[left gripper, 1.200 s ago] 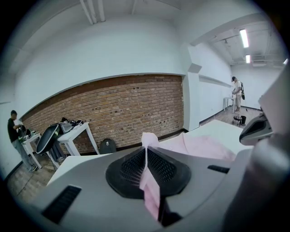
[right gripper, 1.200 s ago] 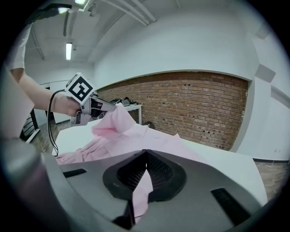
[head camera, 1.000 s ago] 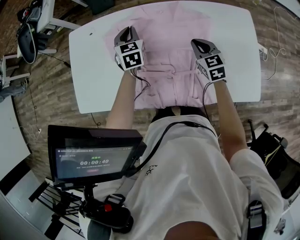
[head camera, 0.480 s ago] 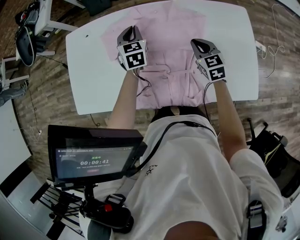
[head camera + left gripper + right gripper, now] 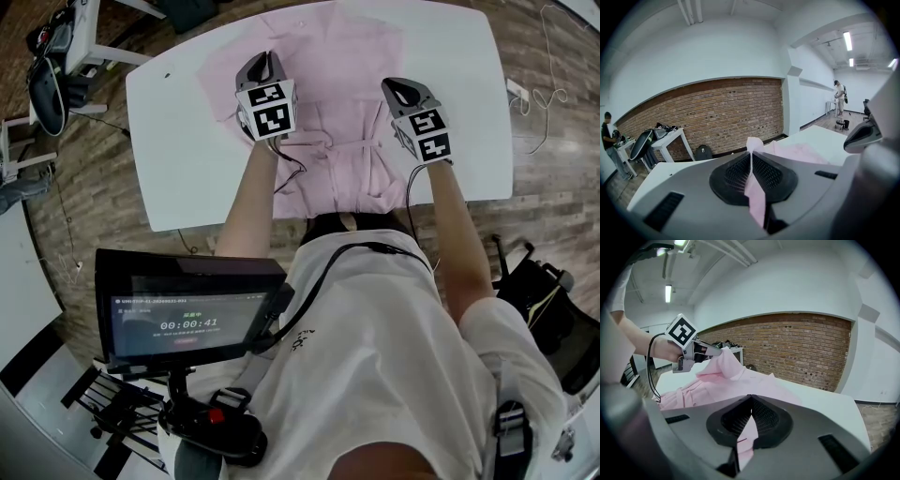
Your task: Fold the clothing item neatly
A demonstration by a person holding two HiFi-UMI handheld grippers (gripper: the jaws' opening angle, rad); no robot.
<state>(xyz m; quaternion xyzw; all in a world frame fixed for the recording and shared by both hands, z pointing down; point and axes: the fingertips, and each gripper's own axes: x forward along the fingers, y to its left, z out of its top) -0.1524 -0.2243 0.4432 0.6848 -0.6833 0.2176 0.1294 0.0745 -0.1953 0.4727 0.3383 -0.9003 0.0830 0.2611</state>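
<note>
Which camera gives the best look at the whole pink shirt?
The head view: nearly all of the pink shirt shows, lying on the white table. The left gripper view shows only a pinched fold and some cloth beyond; the right gripper view shows a pinched fold and part of the shirt.

Left tool (image 5: 262, 64), right tool (image 5: 399, 87): gripping shirt (image 5: 347, 56)

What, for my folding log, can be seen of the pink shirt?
The pink shirt is pale, thin, woven-looking cloth, creased and with bunched folds across its middle. It lies spread on the white table, and its near end hangs over the edge towards the person. The left gripper and the right gripper are each shut on a pinch of its fabric. The left one lifts a fold clear of the tabletop.
</note>
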